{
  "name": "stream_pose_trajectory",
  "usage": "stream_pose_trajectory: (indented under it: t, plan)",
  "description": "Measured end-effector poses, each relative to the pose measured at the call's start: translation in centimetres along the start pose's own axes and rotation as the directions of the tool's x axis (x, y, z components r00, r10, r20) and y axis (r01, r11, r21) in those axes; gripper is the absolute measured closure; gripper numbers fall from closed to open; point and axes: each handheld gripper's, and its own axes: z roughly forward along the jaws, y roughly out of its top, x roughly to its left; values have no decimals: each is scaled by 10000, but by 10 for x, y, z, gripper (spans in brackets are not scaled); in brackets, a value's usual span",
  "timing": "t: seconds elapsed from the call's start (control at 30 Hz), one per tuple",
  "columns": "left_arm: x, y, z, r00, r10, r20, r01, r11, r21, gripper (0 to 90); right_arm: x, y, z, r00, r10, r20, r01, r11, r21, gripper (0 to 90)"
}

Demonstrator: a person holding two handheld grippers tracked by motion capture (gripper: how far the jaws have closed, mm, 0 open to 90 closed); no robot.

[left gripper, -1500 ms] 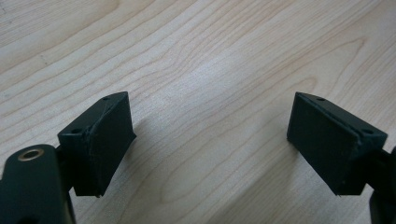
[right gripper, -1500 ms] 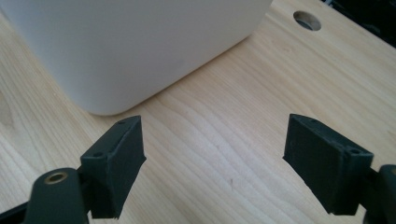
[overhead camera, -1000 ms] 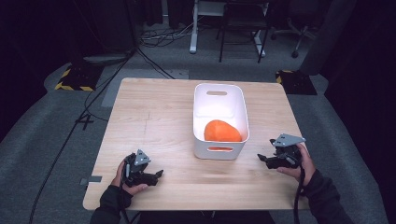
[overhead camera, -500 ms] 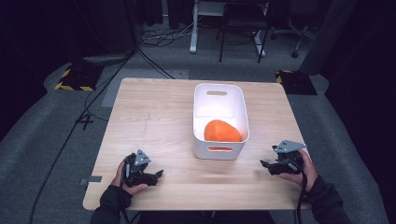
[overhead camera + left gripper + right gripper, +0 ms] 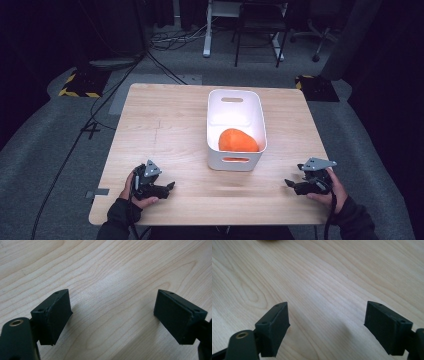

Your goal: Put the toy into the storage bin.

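A white bin (image 5: 252,115) with handle slots stands at the middle of the wooden table (image 5: 165,125). An orange rounded object (image 5: 237,141) lies inside it at the near end. My left gripper (image 5: 169,187) rests at the table's front left, held in a hand, jaws apart and nothing between them. In the left gripper view the left gripper (image 5: 112,315) has bare wood between its pads. My right gripper (image 5: 290,185) sits at the front right, to the right of the bin. The right gripper (image 5: 325,326) is open over bare wood in its own view.
Chairs and a desk frame (image 5: 250,25) stand on the dark floor beyond the table. Cables (image 5: 100,110) trail across the floor at the left. Yellow-black striped blocks (image 5: 80,82) sit at the far corners. Bare tabletop lies left of the bin.
My right gripper has moved toward the table's front edge and lower, away from the bin. The left gripper has stayed where it was.
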Motion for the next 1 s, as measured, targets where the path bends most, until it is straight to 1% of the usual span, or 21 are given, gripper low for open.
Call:
stream_pose_trajectory:
  t: [0.07, 0.13, 0.2, 0.3, 0.33, 0.37, 0.43, 0.47, 0.5, 0.53, 0.57, 0.6, 0.67, 0.7, 0.73, 0.77, 0.93, 1.0]
  plan:
    - [0, 0, 0, 10000, -3, 27, 3, 10000, 3, 147, 0, -3, -2, 10000, 83, 5, -83, 10000, 8, 200]
    - [0, 0, 0, 10000, -4, 14, 4, 10000, -3, 147, -1, -6, -3, 9998, 192, -59, -193, 9998, -93, 198]
    - [0, 0, 0, 9999, 42, -96, -42, 10000, -35, 147, -1, -10, -4, 9998, 179, -97, -180, 9998, -44, 197]
    - [0, 0, 1, 10000, -44, 25, 44, 10000, -51, 147, -1, -16, -5, 9994, 314, -141, -315, 9995, -73, 194]
    - [0, 0, 1, 10000, -40, 19, 41, 10000, -50, 147, -2, -18, -5, 9995, 282, -158, -282, 9996, -21, 194]
    - [0, 0, 1, 10000, -6, 23, 6, 10000, -29, 147, -2, -20, -5, 9992, 358, -150, -358, 9994, 36, 193]
    - [0, 0, 1, 10000, 0, 38, 0, 10000, -20, 147, -3, -24, -5, 9986, 506, -168, -507, 9987, -54, 188]
    - [0, 0, 1, 10000, -42, 27, 42, 10000, -49, 147, -4, -25, -6, 9989, 438, -180, -440, 9990, -59, 187]
    - [0, 0, 1, 10000, -10, 34, 10, 10000, -21, 147, -4, -26, -7, 9982, 580, -168, -581, 9983, -85, 185]
    - [0, 0, 1, 10000, -7, 32, 7, 10000, -22, 147, -5, -27, -7, 9983, 566, -160, -567, 9984, -87, 179]
    - [0, 0, 1, 10000, -19, 29, 19, 10000, -32, 147, -5, -29, -7, 9976, 666, -175, -669, 9976, -180, 176]
    - [0, 0, 1, 10000, -18, 28, 18, 10000, -30, 147, -6, -31, -8, 9975, 670, -203, -675, 9974, -259, 172]
    - [0, 0, 1, 10000, -22, 28, 22, 10000, -31, 147, -6, -35, -8, 9956, 903, -255, -914, 9948, -440, 163]
    - [0, 0, 1, 10000, -16, 20, 16, 10000, -32, 147, -6, -37, -7, 9931, 1114, -354, -1133, 9921, -543, 160]
    - [0, 0, 1, 10000, 3, 26, -3, 10000, -19, 147, -6, -39, -6, 9920, 1195, -402, -1222, 9897, -742, 151]
    - [0, 0, 1, 10000, 1, 32, -1, 10000, -18, 147, -5, -40, -6, 9920, 1213, -362, -1240, 9888, -836, 151]
    - [0, 0, 0, 9999, -7, -102, 6, 10000, -70, 147, -5, -40, -5, 9913, 1265, -350, -1291, 9878, -873, 150]
    - [-1, 0, 1, 10000, -71, -20, 71, 10000, -57, 147, -5, -40, -5, 9913, 1266, -351, -1292, 9877, -876, 150]
